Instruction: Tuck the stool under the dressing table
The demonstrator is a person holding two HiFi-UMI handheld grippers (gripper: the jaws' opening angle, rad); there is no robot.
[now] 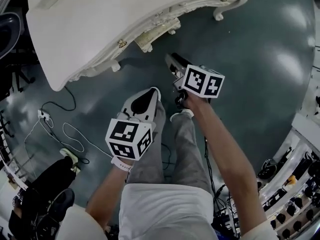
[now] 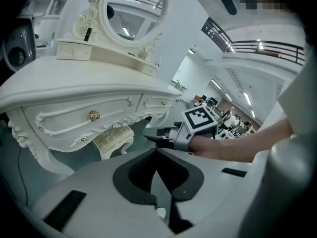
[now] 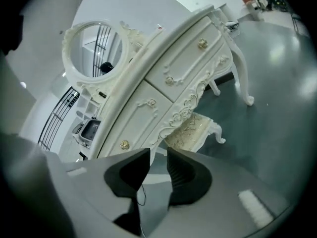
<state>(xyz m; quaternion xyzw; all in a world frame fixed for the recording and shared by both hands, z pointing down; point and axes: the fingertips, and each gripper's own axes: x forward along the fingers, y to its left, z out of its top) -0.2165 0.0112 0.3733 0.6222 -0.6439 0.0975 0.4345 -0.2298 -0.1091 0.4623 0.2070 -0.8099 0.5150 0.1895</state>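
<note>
The white carved dressing table [image 1: 95, 29] fills the top of the head view. The cream cushioned stool [image 1: 156, 33] stands beneath its front edge, with only one end showing. In the left gripper view the stool [image 2: 115, 137] sits under the drawer front, and in the right gripper view the stool [image 3: 190, 131] shows below the carved apron. Both grippers hang in the air in front of the table, apart from it. My left gripper [image 1: 151, 93] is shut, tips together, holding nothing. My right gripper [image 1: 171, 60] has a narrow gap between its jaws, with nothing in it.
The person's legs and a white shoe [image 1: 181, 115] stand on the dark green floor. Cables [image 1: 67, 134] and a plug block [image 1: 43, 115] lie at the left. A dark chair [image 1: 47, 194] is at the bottom left, shelving [image 1: 300, 169] at the right. An oval mirror [image 2: 133, 11] tops the table.
</note>
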